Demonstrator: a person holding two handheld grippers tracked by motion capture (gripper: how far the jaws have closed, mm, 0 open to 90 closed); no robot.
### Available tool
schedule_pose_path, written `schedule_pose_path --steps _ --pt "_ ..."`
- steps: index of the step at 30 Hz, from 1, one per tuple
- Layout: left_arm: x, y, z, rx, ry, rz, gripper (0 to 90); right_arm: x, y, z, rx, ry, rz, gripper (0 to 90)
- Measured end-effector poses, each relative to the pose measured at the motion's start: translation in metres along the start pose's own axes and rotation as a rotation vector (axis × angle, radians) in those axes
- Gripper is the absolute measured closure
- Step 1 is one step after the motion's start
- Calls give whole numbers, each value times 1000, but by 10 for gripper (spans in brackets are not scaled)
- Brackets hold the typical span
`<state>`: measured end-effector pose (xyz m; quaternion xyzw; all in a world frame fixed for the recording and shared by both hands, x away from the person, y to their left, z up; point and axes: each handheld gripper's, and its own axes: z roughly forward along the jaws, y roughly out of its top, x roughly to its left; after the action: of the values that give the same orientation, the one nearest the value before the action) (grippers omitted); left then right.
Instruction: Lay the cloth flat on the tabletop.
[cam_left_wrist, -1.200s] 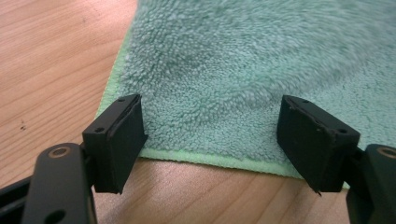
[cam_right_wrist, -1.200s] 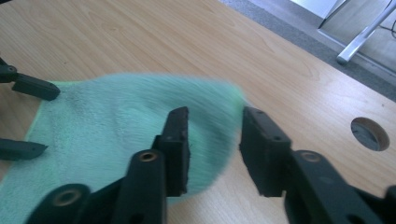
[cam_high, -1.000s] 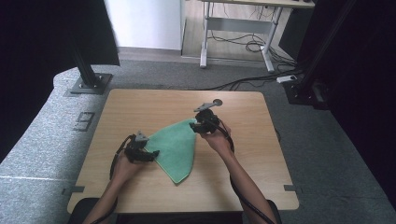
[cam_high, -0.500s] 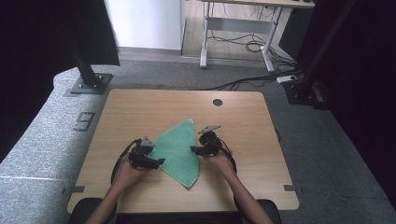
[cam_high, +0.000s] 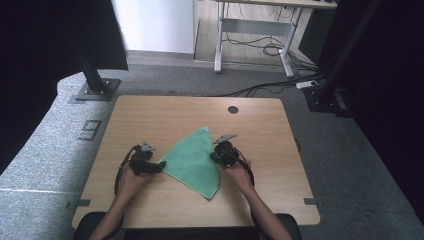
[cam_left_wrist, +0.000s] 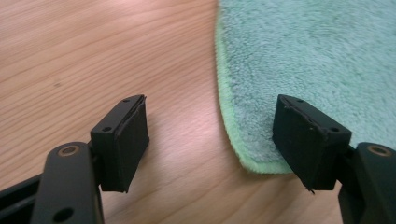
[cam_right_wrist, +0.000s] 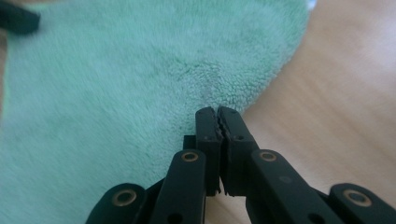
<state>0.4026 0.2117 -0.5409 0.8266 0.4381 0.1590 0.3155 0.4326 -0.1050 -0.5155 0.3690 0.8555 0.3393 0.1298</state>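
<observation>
Since half a second ago the green cloth (cam_high: 194, 161) has barely shifted, and both hands have stayed at its sides near the front of the wooden table (cam_high: 150, 115). It lies flat, folded into a wedge. The left gripper (cam_left_wrist: 212, 140) stands wide open, holding nothing, astride the cloth's rounded corner. The right gripper (cam_right_wrist: 217, 116) is closed at the cloth's edge; whether it pinches fabric, I cannot tell.

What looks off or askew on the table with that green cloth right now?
Nothing spilled or damaged. The green cloth lies flat but skewed, a triangular fold with its edges at an angle to the table edges. The left gripper is open astride the cloth's corner; the right gripper is shut at its edge, grip unclear.
</observation>
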Motion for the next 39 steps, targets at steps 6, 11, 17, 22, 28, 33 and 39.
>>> schedule_pose_path --steps 6,11,17,22,28,33,39 --pt "-3 0 1 -5 -8 8 270 18 31 -16 -61 23 -55 866" --pt "-3 -1 1 -9 -9 9 271 54 51 -6 -65 77 -133 866" --pt "-3 -2 0 -6 -18 17 271 87 55 29 -12 125 -193 864" --pt "-2 -2 -2 0 -26 28 271 96 47 56 38 151 -188 857" --pt "-2 -3 -2 -4 -27 26 270 92 46 52 25 187 -186 693" --pt "-1 -3 -2 -6 -29 27 270 79 56 22 -19 152 -198 658" --pt "-1 -4 -2 -9 -29 29 270 47 50 4 -24 98 -136 670"
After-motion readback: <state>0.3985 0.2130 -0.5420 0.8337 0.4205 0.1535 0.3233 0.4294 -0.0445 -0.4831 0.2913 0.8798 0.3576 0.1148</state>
